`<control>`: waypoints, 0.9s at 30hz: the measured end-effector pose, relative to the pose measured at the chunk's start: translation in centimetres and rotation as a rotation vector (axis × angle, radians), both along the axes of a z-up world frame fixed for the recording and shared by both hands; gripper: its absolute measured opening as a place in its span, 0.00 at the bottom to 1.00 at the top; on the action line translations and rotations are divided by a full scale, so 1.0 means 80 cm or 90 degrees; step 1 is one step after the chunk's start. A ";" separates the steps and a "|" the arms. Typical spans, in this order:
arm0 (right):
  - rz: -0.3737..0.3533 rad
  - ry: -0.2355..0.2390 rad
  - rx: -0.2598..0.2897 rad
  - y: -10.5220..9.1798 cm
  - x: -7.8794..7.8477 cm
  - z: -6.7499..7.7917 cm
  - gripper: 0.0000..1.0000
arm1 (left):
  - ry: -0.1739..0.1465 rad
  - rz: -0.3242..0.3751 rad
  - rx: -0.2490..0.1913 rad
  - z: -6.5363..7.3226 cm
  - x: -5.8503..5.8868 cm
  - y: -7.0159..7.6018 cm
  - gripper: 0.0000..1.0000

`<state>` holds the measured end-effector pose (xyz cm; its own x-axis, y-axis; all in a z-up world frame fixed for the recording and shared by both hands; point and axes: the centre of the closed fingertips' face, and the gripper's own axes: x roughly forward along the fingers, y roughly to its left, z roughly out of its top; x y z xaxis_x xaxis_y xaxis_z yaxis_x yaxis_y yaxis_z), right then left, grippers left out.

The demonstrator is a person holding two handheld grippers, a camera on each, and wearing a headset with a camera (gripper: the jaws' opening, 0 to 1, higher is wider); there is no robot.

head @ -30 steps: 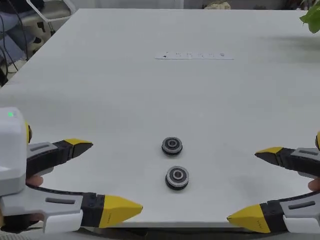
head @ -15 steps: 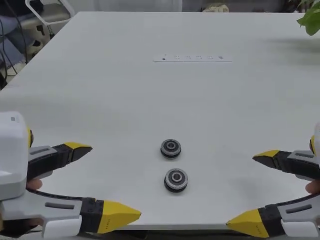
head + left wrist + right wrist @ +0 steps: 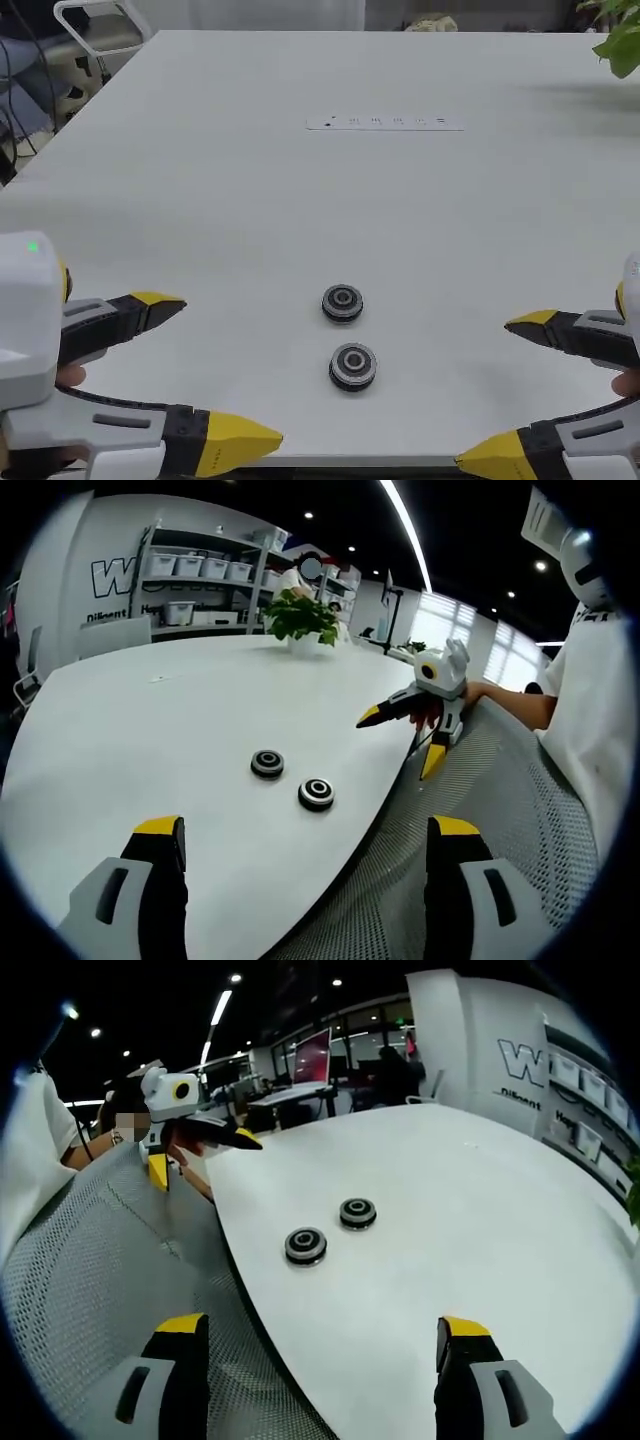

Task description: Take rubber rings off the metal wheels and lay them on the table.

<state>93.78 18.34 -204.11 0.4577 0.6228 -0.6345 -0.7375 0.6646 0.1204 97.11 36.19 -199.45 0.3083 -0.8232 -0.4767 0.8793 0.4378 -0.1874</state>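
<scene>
Item: we hold left gripper (image 3: pixel 232 368) and right gripper (image 3: pixel 482 392) wide and empty, flanking near wheel (image 3: pixel 353 366) and far wheel (image 3: pixel 343 303), which lie flat near the table (image 3: pixel 300 200) front edge, rings (image 3: pixel 335 367) apparently on, jaws probably readied for stripping.

In the head view I read a flat white strip (image 3: pixel 385 123) with small markings at upper centre and a leafy plant (image 3: pixel 620 38) at the upper right edge. A white chair (image 3: pixel 95 40) stands at upper left. Shelves (image 3: pixel 200 580) with bins line the back wall, and a monitor (image 3: pixel 312 1057) glows red on a distant desk.
</scene>
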 end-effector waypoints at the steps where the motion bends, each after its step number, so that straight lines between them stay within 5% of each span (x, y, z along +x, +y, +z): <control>1: 0.000 0.000 -0.001 0.000 0.000 0.000 0.94 | 0.000 0.000 0.000 0.000 0.000 0.000 0.99; 27: -0.002 -0.011 -0.004 0.001 0.001 0.005 0.91 | 0.006 -0.017 0.003 -0.002 -0.005 -0.002 0.99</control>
<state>93.88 18.46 -203.69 0.4705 0.6176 -0.6303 -0.7368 0.6680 0.1044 96.73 36.04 -199.63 0.2821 -0.8288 -0.4831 0.8888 0.4154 -0.1937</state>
